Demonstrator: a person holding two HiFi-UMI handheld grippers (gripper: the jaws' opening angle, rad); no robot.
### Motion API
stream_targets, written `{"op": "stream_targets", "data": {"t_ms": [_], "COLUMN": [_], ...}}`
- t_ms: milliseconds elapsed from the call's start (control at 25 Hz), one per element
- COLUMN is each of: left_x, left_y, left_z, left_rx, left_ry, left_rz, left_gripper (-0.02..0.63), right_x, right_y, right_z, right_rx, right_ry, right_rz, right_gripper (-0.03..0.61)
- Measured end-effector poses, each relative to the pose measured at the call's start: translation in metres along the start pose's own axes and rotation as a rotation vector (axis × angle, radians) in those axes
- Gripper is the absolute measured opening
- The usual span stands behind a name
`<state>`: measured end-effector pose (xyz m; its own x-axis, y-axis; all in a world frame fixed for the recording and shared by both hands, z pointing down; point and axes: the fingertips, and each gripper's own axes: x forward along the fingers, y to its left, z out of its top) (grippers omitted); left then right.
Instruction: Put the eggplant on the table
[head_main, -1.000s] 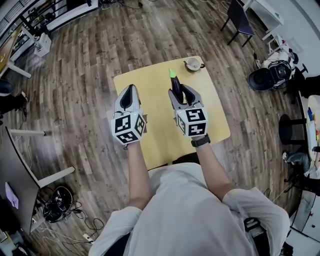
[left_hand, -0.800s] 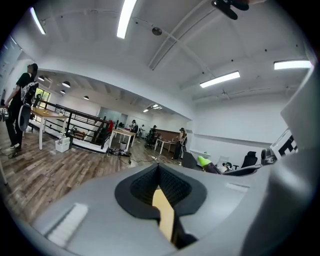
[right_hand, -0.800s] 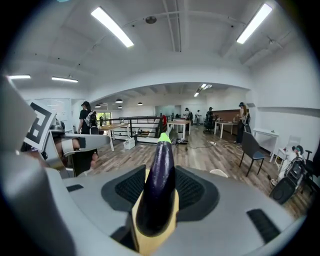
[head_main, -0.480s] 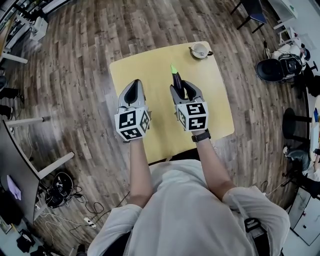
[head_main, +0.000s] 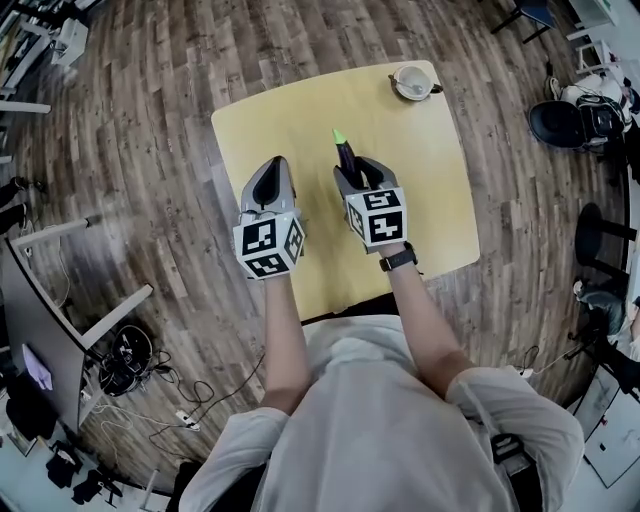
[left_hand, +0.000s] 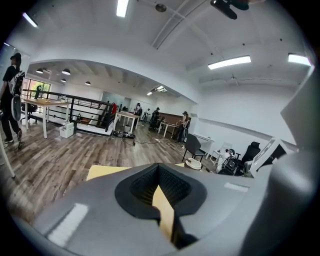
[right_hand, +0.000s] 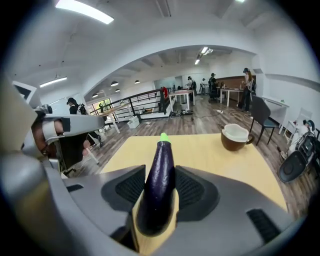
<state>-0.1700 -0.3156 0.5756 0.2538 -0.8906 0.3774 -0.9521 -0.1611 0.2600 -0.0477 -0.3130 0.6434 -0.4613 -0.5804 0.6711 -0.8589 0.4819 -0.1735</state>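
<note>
Eggplant (right_hand: 159, 182) sits clamped in right gripper (right_hand: 160, 174), grip shown only by its view; left gripper (left_hand: 159, 186) seemingly closed.

Wood-plank floor (head_main: 150, 120) covered the room; white walls (left_hand: 240, 112), ceiling strip lights (left_hand: 229, 62); a black chair (left_hand: 192, 146) stood near distant desks (left_hand: 126, 117).

A brown cup (head_main: 411, 82) sits apart from a black office chair (head_main: 555, 122).

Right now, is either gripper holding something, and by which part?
The right gripper holds the eggplant by its thick purple body, green stem end pointing away. The left gripper holds nothing.
</note>
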Motion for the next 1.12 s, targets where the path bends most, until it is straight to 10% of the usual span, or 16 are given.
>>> {"op": "stream_targets", "data": {"t_ms": [1120], "left_x": [-0.002], "left_y": [-0.008], "left_z": [-0.022], "left_rx": [0.005], "left_ry": [0.043], "left_rz": [0.02], "left_gripper": [0.009], "right_x": [0.057], "right_y": [-0.008], "right_z": [-0.082], "right_rx": [0.012], "right_ry": [0.215], "right_rz": [0.012], "right_gripper": [0.224]}}
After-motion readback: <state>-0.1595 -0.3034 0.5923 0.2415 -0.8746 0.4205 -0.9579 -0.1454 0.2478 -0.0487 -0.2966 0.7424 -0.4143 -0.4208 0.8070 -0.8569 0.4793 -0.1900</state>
